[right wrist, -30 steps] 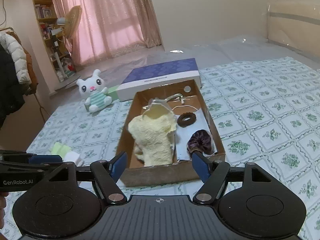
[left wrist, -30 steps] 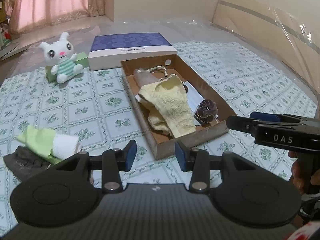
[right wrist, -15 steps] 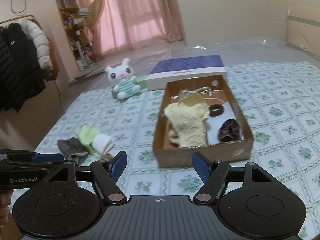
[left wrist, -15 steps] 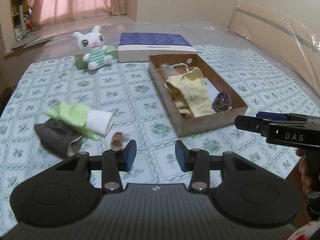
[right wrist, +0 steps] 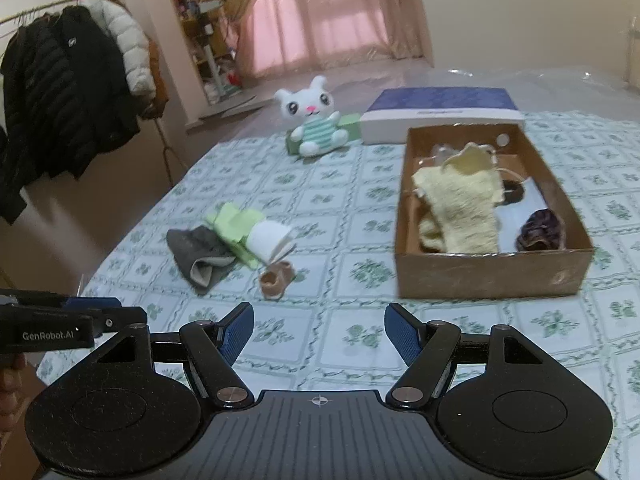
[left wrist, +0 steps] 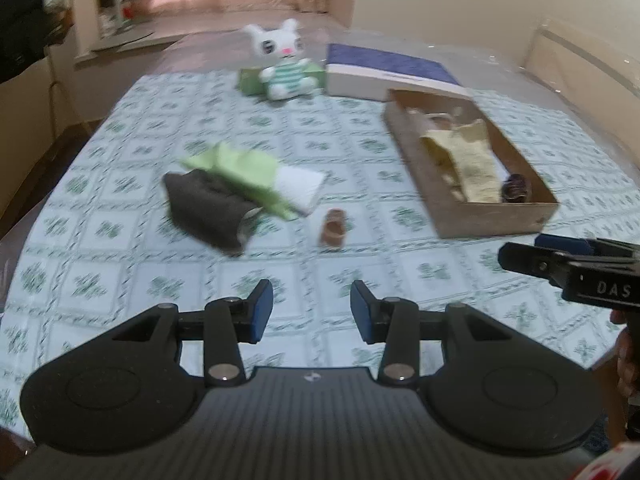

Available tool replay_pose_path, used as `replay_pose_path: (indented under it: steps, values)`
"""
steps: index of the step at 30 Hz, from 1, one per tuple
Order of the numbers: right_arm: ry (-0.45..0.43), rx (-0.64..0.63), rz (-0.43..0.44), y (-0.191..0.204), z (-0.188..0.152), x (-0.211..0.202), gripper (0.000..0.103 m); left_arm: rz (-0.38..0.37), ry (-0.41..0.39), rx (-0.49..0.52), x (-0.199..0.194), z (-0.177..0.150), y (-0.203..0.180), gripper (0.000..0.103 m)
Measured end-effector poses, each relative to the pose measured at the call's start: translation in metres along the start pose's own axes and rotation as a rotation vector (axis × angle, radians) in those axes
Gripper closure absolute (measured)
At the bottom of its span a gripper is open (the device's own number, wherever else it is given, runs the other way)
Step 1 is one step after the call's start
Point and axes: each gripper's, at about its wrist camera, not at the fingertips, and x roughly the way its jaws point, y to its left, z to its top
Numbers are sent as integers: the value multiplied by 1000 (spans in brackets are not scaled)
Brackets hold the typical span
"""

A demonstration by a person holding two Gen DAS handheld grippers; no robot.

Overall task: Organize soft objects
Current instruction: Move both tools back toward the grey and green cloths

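Soft cloths lie in a small heap on the bed's green-patterned cover (right wrist: pixel 360 216): a dark grey cloth (right wrist: pixel 198 254), a light green cloth (right wrist: pixel 236 226) over it, and a white roll (right wrist: pixel 270 242) touching the green one. Just beside the heap sits a small tan sock-like piece (right wrist: pixel 274 278). Well apart to the right stands a cardboard box (right wrist: pixel 492 274) holding a yellow towel (right wrist: pixel 460 208) and a dark purple scrunchie (right wrist: pixel 540 230). A plush bunny (right wrist: pixel 314 120) and a blue-lidded box (right wrist: pixel 440 114) sit at the far end.

The left gripper (left wrist: pixel 312 310) hovers above the cover with its fingers released, nothing between them; the right gripper (right wrist: pixel 318 334) likewise stands spread and empty.

The right wrist view alone shows a coat rack (right wrist: pixel 72 80) hung with dark and white jackets, a shelf and a fan, and a second brown hair tie (right wrist: pixel 514 192) in the box. The left wrist view, blurred, shows the other tool's side marked "DAS" and part of a hand (left wrist: pixel 628 364) gripping it.
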Motion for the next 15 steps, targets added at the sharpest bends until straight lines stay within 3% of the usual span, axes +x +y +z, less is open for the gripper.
replay_pose_path:
  steps: [15]
  values:
    - [29, -101, 60, 25, 8, 57, 31, 93, -24, -94, 17, 12, 43, 55]
